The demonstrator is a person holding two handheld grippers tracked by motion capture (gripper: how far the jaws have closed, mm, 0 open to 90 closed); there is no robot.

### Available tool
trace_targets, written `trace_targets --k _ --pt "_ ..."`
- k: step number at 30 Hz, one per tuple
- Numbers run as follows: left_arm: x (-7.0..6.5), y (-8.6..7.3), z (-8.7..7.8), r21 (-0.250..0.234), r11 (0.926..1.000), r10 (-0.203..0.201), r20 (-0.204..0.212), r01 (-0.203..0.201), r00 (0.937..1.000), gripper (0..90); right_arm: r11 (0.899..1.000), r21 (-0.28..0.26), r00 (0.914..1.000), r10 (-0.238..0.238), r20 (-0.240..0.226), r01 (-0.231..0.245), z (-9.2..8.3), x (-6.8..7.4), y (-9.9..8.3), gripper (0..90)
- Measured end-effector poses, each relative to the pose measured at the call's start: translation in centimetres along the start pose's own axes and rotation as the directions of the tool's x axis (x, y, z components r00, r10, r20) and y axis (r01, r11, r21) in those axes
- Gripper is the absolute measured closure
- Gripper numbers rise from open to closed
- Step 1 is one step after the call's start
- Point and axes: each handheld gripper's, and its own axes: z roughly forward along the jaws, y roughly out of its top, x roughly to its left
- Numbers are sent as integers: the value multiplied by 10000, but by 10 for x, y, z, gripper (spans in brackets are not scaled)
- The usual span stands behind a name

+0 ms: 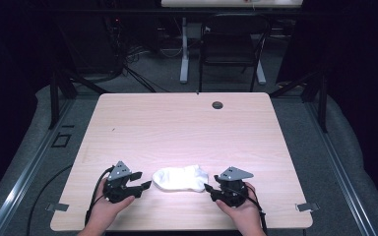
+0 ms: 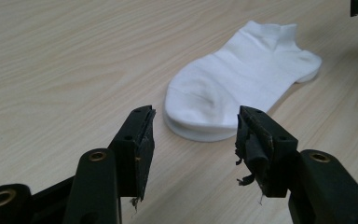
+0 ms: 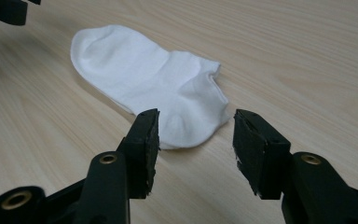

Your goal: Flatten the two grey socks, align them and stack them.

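The white sock pair [image 1: 180, 178] lies flat on the table [image 1: 177, 123] between the left gripper [image 1: 146, 185] and right gripper [image 1: 207, 188], both with fingers spread and empty; it looks light, limp and soft, best pinched at toe and cuff edges.

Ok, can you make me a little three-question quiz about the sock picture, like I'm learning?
1. True or false: the left tool is squeezing the white socks.
2. How many tools point at the socks? A one, B two, C none.
3. What colour is the table top?

Key:
1. False: its jaws stand open, short of the socks.
2. B: the right tool points at them too, from the other end.
3. Light wood.
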Motion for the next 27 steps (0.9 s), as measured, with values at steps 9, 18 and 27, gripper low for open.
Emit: trace_targets --k 9,18,27 --pt "10 -9 4 84 10000 7 -168 -5 9999 474 9998 -183 9994 120 324 -114 0 -8 -10 521" --pt "16 -13 7 -26 9999 103 -223 -103 9997 479 10000 -48 9990 -8 451 11 5 -16 -18 527" --pt "16 -15 9 -24 10000 64 -339 -65 9994 467 9996 49 9986 279 440 -282 9 -20 -22 527"
